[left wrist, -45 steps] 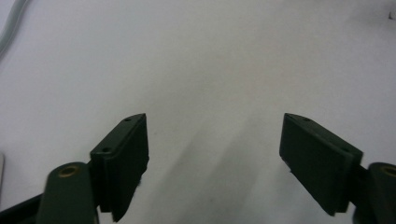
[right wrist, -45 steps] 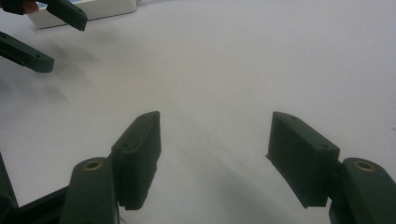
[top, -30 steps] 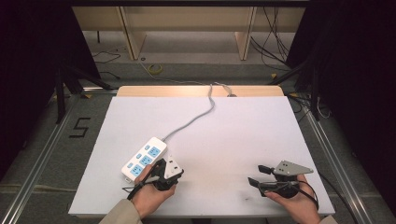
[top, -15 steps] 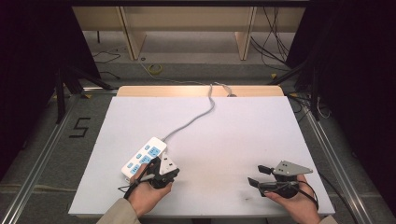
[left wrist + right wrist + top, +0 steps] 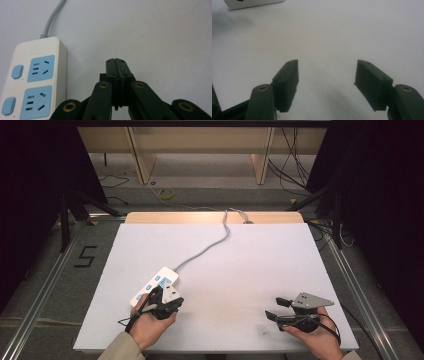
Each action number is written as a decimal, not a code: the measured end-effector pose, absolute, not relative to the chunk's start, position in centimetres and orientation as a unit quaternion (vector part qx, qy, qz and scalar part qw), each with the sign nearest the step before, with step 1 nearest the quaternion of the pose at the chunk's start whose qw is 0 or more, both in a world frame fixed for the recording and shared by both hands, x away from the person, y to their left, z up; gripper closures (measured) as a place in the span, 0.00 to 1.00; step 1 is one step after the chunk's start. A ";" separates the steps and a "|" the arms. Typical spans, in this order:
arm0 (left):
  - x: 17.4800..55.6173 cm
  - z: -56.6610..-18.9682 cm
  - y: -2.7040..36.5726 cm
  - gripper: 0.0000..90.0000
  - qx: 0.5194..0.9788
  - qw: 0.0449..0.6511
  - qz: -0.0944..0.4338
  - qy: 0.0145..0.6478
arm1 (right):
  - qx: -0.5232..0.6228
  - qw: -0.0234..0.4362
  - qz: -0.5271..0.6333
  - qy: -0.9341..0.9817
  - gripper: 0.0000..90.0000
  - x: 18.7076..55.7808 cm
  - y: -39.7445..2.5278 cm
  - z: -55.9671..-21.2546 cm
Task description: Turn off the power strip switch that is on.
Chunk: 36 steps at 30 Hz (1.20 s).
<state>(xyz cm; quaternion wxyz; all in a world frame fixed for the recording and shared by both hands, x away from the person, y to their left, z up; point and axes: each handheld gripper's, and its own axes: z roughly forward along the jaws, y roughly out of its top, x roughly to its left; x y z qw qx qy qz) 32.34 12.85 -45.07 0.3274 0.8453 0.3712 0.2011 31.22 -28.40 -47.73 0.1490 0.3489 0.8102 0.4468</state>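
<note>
**Power strip by left gripper, near front-left of table**

White power strip [image 5: 154, 286] lay flat on the table [image 5: 260, 260], toward the front-left corner, angled. It had light-blue socket faces and blue switch buttons beside them; faint embossed marking at its cord end was unreadable. Grey cord [image 5: 210, 245] ran from it to the far edge. Left gripper [image 5: 117, 62] sat just beside the strip's near end, fingers pressed together, holding nothing. Right gripper [image 5: 327, 82] rested near the front-right corner, well apart, fingers spread over bare table. A "5" mark [image 5: 85, 256] showed on the floor left of the table.
</note>
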 end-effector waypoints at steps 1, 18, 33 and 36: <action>32.4 -45.0 13.0 0.99 0.844 0.327 0.202 0.374 | 0.348 0.149 0.447 0.810 0.40 31.2 -28.4 -47.7; 32.7 -44.6 14.8 0.99 0.833 0.315 0.215 0.400 | 0.347 0.149 0.447 0.811 0.40 31.2 -28.4 -47.7; 33.0 -44.4 16.4 0.99 0.826 0.302 0.217 0.422 | 0.349 0.148 0.447 0.810 0.40 31.2 -28.3 -47.7; 33.0 -44.4 16.6 0.99 0.824 0.302 0.218 0.426 | 0.349 0.148 0.446 0.811 0.40 31.2 -28.3 -47.7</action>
